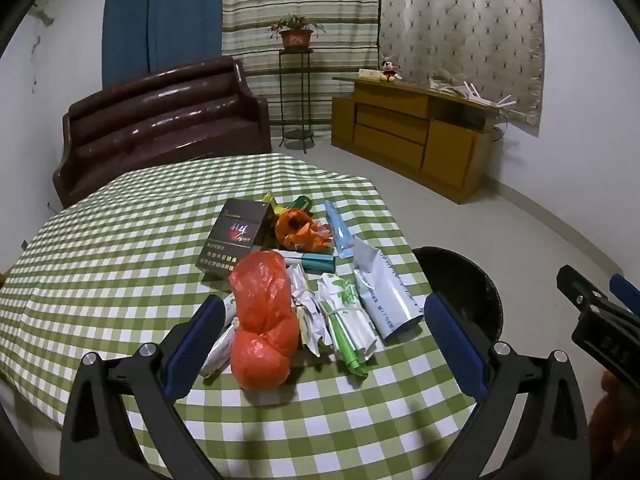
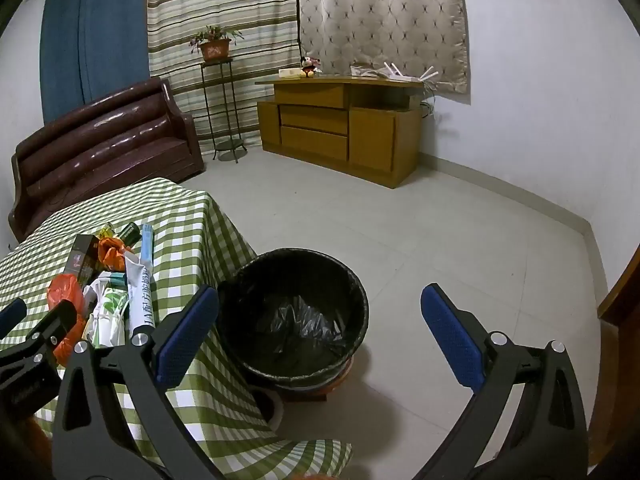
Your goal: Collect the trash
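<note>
While both tongs, left gripper (image 1: 324, 332) and right gripper (image 2: 320, 334), gape wide and empty, trash pile (image 1: 296, 276) sits near tablecloth's (image 1: 100, 260) right edge, above bin (image 2: 294, 316). Risk: crumpled red bag (image 1: 262, 316) slips, dragging neighbouring wrappers floorward.

Bin (image 2: 294, 316) mouth open; trash pile (image 1: 304, 280) crowds tabletop.

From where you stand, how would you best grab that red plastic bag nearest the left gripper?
Probably at the pinched waist of the red bag, where it narrows between its two bulges. It lies lengthwise, pointing away from the left gripper, whose open jaws already straddle it. Coming straight down from above, the fingers would close across that narrow middle, clear of the crumpled paper beside it.
</note>
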A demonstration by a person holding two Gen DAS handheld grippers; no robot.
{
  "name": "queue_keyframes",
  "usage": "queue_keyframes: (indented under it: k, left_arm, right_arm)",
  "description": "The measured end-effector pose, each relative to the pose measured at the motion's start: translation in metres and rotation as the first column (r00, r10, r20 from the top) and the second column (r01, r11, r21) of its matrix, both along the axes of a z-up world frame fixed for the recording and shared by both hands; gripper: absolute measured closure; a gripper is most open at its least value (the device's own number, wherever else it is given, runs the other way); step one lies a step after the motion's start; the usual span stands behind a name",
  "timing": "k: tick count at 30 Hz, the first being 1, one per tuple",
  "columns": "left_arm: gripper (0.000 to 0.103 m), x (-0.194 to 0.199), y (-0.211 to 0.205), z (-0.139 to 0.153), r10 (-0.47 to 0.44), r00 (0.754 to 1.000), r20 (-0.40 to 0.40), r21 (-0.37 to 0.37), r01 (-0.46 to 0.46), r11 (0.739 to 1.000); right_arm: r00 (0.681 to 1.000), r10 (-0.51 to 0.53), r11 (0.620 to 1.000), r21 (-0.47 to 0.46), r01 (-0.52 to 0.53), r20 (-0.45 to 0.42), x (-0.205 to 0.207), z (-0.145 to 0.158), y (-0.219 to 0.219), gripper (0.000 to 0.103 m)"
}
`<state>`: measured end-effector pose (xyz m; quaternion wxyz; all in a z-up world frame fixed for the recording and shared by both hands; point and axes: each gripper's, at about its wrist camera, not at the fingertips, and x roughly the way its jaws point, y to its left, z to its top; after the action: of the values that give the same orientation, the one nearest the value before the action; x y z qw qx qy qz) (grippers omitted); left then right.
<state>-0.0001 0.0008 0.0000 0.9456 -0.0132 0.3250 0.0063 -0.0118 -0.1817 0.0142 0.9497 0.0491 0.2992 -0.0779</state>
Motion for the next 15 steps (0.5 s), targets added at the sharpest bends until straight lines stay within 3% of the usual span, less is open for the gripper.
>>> queue_keyframes:
  k: [15]
  left_arm:
    - [0.006, -0.004, -0.006, 0.006, 0.002, 1.000, 0.002, 0.023, -0.002, 1.000]
  right_arm:
    - [1.000, 0.001, 1.000, 0.009, -0.001, 0.002, -0.001, 0.000, -0.001, 0.004]
